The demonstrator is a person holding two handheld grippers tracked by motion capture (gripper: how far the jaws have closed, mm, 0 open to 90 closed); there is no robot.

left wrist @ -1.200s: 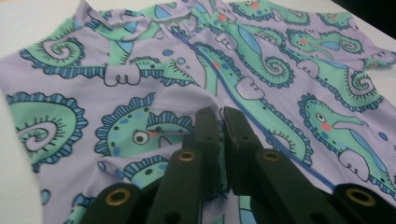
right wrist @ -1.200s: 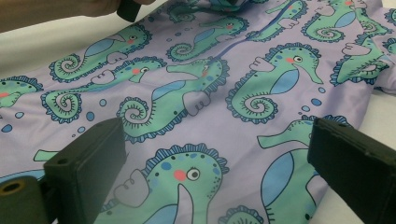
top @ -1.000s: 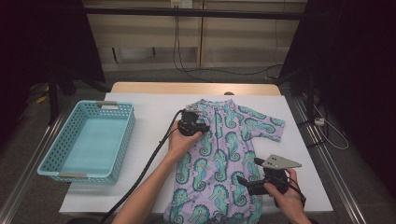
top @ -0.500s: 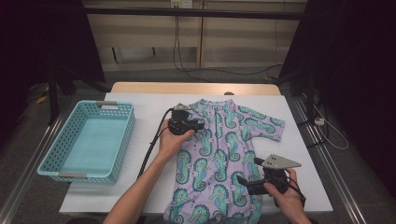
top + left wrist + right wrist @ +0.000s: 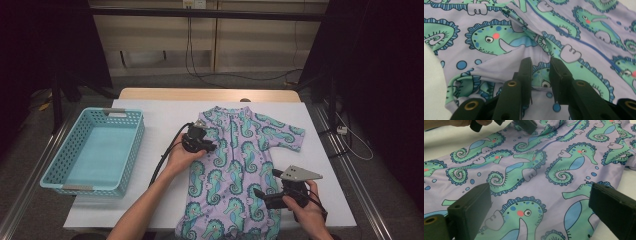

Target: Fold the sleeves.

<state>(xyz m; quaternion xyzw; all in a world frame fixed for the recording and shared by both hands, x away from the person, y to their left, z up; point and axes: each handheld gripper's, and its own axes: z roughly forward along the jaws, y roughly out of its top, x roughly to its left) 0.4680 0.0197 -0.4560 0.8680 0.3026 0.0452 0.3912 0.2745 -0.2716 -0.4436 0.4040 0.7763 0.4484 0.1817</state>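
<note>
A lilac baby romper [image 5: 235,165] printed with teal seahorses lies flat on the white table [image 5: 160,112], neck to the far side. My left gripper [image 5: 209,146] rests on its left shoulder. In the left gripper view its jaws [image 5: 541,66] stand close together with a raised fold of the romper [image 5: 499,45] pinched between them; they have just been closing. My right gripper [image 5: 264,182] hovers low over the romper's lower right part and points left. Its fingers [image 5: 471,202] stand wide apart in the right gripper view, with flat cloth [image 5: 536,177] between them and nothing held.
A teal plastic basket [image 5: 134,145] stands at the table's left, with nothing in it. Bare white tabletop lies between basket and romper and along the far side. A black cable [image 5: 167,152] trails from the left gripper along the forearm.
The left hand and its gripper have shifted slightly left and toward the near side on the romper's shoulder. The right gripper has stayed where it was.
</note>
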